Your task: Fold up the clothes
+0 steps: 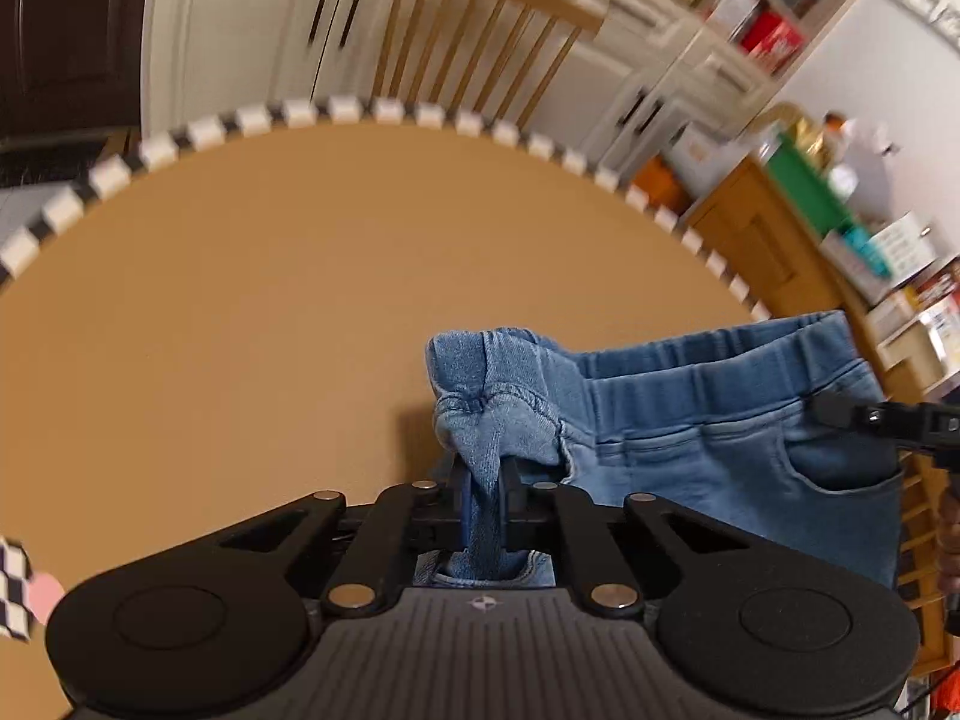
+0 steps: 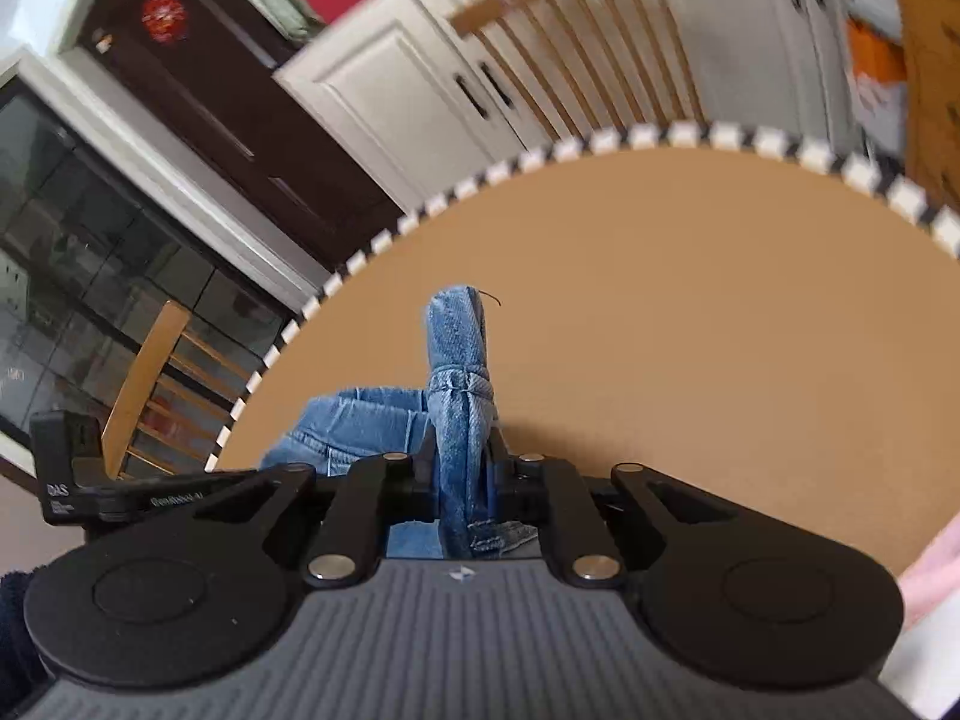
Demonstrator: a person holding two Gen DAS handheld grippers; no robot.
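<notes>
A pair of light blue jeans [image 1: 720,420] with an elastic waistband hangs lifted above a tan table [image 1: 240,330]. My left gripper [image 1: 485,480] is shut on a bunched corner of the waistband at the garment's left end. In the left wrist view the other gripper [image 1: 870,420] reaches in from the right edge at the far end of the waistband. In the right wrist view my right gripper [image 2: 465,474] is shut on the jeans [image 2: 462,384], a fold of denim standing up between its jaws. The left gripper's [image 2: 90,480] body shows at the left, beside the waistband.
The table [image 2: 690,330] has a black-and-white checkered rim [image 1: 300,111]. A wooden chair [image 1: 480,42] stands behind it, another chair [image 2: 156,396] at the left in the right wrist view. White cabinets [image 2: 390,90], crowded shelves [image 1: 870,240] and a dark cabinet surround the table.
</notes>
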